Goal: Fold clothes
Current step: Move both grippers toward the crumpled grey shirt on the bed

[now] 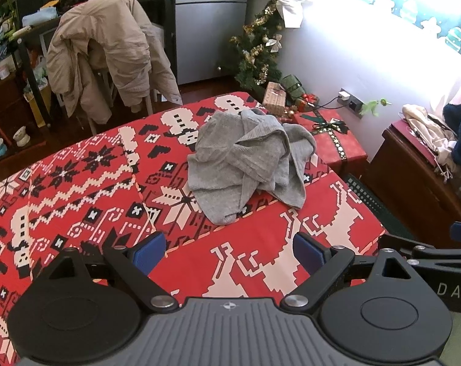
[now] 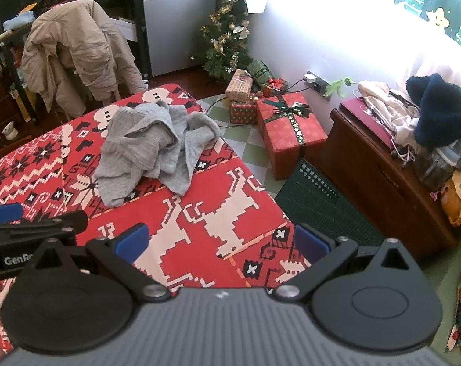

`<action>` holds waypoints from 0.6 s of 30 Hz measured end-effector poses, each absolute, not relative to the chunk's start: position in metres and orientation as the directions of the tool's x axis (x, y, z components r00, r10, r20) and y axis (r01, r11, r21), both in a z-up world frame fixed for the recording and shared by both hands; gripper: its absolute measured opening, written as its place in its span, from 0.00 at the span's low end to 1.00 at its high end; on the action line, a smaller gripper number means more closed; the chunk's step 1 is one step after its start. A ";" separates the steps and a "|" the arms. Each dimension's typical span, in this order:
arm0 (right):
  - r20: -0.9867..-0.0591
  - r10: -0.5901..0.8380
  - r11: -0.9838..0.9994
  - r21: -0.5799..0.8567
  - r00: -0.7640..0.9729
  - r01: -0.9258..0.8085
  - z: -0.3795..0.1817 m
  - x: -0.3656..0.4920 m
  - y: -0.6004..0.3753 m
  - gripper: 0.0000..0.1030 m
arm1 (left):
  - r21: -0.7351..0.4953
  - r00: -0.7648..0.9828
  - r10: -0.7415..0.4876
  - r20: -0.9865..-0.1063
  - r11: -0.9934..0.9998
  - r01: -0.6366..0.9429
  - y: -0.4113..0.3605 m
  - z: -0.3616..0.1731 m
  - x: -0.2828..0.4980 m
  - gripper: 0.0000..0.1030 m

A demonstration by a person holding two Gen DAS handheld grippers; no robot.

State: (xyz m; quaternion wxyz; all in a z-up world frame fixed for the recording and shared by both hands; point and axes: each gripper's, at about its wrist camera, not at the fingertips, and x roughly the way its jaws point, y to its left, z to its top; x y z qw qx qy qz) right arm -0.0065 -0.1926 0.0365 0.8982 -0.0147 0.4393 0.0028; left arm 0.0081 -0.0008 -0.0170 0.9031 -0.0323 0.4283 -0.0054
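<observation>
Loosely crumpled grey garment (image 1: 245, 158), no clear long axis, left claw (image 1: 228, 251) spread

Grey garment (image 1: 248, 158) of soft ribbed knit, matt, crumpled. Under it a tablecloth (image 1: 87, 183) of flat woven cloth, red with a printed pattern, matt and smooth. Left gripper (image 1: 228, 251) and right gripper (image 2: 221, 242) in matt black plastic with small shiny metal pivots; pads (image 1: 306, 251) in blue, smooth and rubbery-looking; ridged grey plastic at the body. Beige jacket (image 1: 108, 58) of thin creased cloth, faintly quilted. Fridge (image 1: 210, 30) in smooth grey, slightly satin. Gift box (image 2: 291, 131) in red paper with a glossy dark ribbon. Cabinet (image 2: 383, 189) of brown polished wood. Dark blue fleece (image 2: 437, 113), fuzzy and rough.
</observation>
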 end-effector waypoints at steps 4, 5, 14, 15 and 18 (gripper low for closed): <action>-0.789 -0.004 0.999 -0.023 0.614 -0.023 0.033 -0.005 -0.192 0.99 | -0.053 0.656 -0.018 -0.755 0.998 -0.034 -0.001 -0.017 0.007 0.88; -0.783 -0.002 1.000 -0.019 0.622 -0.020 0.032 -0.005 -0.192 0.99 | -0.049 0.661 -0.014 -0.751 0.998 -0.035 -0.001 -0.018 0.007 0.88; -0.784 0.000 1.000 -0.005 0.621 -0.006 0.020 0.001 -0.197 0.99 | -0.033 0.729 0.014 -0.684 0.998 -0.050 -0.001 -0.023 0.004 0.87; -0.785 0.012 1.000 0.013 0.619 -0.002 0.019 0.003 -0.199 0.99 | -0.035 0.738 0.010 -0.675 0.998 -0.045 -0.002 -0.023 0.003 0.87; -0.794 0.038 0.999 0.043 0.607 -0.007 0.014 0.007 -0.202 0.99 | -0.021 0.748 0.010 -0.664 0.999 -0.033 -0.004 -0.025 0.005 0.87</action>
